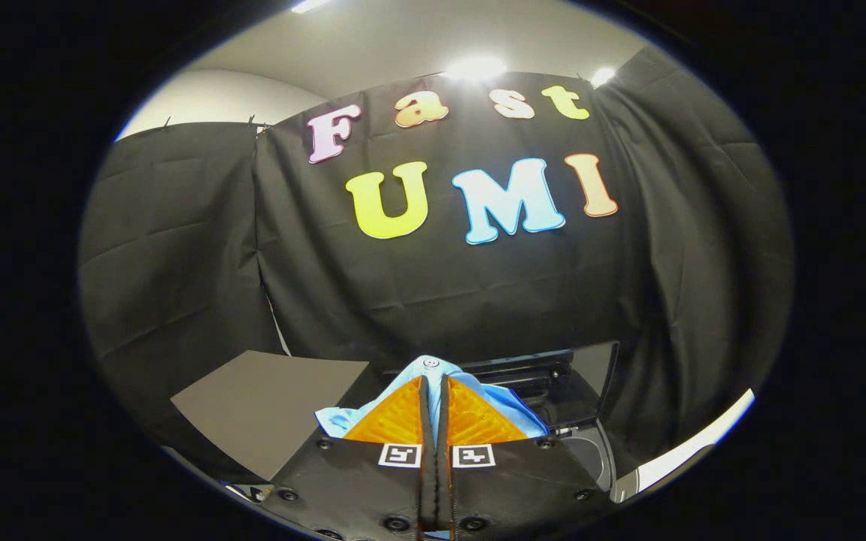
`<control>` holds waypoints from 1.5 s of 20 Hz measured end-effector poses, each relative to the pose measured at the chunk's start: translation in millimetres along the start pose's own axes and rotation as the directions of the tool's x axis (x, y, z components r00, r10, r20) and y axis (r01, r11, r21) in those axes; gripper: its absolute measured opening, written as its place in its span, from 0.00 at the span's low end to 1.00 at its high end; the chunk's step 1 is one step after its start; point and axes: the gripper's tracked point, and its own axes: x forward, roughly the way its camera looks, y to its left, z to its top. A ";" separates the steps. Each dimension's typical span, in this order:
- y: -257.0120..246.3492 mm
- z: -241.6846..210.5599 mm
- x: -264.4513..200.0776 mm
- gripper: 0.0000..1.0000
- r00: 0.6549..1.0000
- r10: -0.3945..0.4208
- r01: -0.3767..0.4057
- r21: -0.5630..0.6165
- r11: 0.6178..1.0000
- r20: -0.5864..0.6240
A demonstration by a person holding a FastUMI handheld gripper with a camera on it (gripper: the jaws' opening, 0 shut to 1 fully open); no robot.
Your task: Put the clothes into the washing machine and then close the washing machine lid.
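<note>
**Item in carry: light blue garment, claw clenched on it**

1. Claw [434, 383]: fingers pressed nearly together, cloth pinched between them, so the load rides clear of the surfaces below.
2. Garment [512, 406]: light blue, spilling to both sides of the fingers, button at the tip.
3. Washing machine [579, 443]: just beyond, lid [553, 379] raised, likely awaiting the drop.
4. Grey board [267, 409]: near, beside the machine.

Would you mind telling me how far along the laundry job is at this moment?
Done: the light blue garment has been picked up, pinched between the closed fingers of the gripper. In hand: it hangs in front of the washing machine, whose lid stands raised. Left: dropping the garment inside and closing the lid.
</note>
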 end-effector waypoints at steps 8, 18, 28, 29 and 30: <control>-41.0 -25.9 5.7 0.01 0.998 -0.042 0.043 0.033 0.999 -0.035; -67.8 -75.8 30.9 0.01 0.992 -0.059 0.063 0.029 0.998 -0.108; -85.2 -149.7 56.9 0.01 0.967 -0.063 0.077 0.046 0.996 -0.247; -86.6 -154.9 57.3 0.01 0.964 -0.066 0.079 0.043 0.996 -0.257; -87.4 -160.7 59.5 0.01 0.960 -0.070 0.084 0.038 0.996 -0.270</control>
